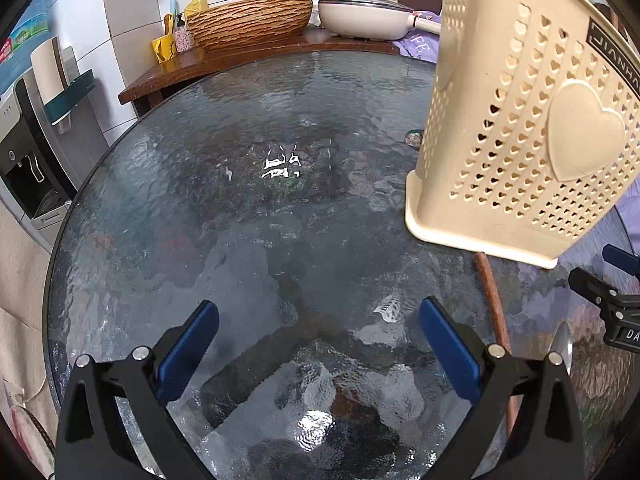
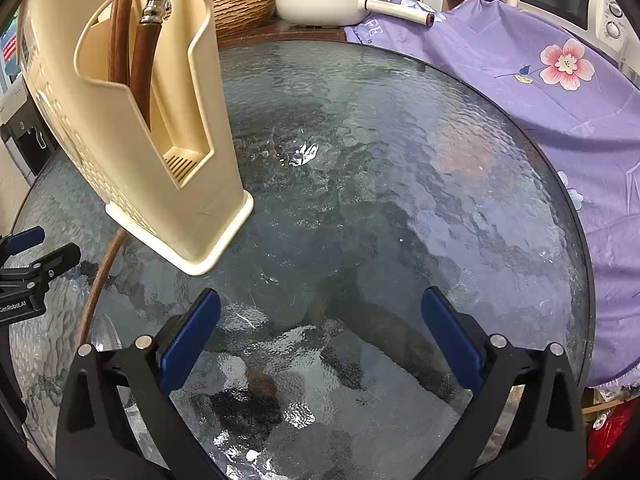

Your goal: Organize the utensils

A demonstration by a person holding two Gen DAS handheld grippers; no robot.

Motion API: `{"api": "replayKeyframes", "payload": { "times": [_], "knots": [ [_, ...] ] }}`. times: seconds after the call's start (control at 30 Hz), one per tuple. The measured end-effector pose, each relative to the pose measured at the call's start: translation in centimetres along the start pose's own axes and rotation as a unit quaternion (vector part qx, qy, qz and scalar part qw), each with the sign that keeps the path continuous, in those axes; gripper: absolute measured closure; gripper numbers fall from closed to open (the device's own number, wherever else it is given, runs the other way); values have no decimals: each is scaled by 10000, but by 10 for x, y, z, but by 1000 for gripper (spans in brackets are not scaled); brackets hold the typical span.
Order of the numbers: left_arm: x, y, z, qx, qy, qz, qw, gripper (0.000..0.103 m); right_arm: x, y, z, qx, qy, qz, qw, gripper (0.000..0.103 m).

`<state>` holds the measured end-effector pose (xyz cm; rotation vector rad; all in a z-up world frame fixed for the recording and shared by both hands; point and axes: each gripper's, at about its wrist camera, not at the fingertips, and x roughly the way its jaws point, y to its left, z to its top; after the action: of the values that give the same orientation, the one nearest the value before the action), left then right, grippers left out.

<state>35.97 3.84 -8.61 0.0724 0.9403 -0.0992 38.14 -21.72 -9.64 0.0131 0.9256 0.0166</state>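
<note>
A beige perforated utensil holder (image 1: 520, 120) stands on the round glass table (image 1: 200, 200); in the right wrist view the holder (image 2: 168, 168) shows its open side with wooden-handled utensils (image 2: 140, 68) standing inside. A spoon with a long brown wooden handle (image 1: 494, 304) lies on the glass in front of the holder, its metal bowl (image 1: 562, 344) near my left gripper's right finger; the spoon also shows in the right wrist view (image 2: 100, 280). My left gripper (image 1: 320, 344) is open and empty above the glass. My right gripper (image 2: 320, 336) is open and empty, right of the spoon.
A woven basin (image 1: 250, 20) and a white lidded pan (image 1: 360, 16) sit on the brown counter behind the table. A purple flowered cloth (image 2: 560, 100) drapes along the table's right side. A water dispenser (image 1: 24, 152) stands at the left.
</note>
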Motion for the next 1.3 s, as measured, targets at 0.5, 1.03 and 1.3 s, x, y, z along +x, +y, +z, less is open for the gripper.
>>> {"api": "replayKeyframes", "payload": {
  "times": [0.5, 1.03, 1.3],
  "knots": [
    [1, 0, 0, -2, 0, 1, 10000, 4, 0, -1, 0, -2, 3, 1, 10000, 4],
    [1, 0, 0, -3, 0, 2, 10000, 4, 0, 0, 0, -3, 5, 0, 10000, 4],
    [0, -1, 0, -3, 0, 2, 10000, 4, 0, -1, 0, -3, 5, 0, 10000, 4]
  ]
}}
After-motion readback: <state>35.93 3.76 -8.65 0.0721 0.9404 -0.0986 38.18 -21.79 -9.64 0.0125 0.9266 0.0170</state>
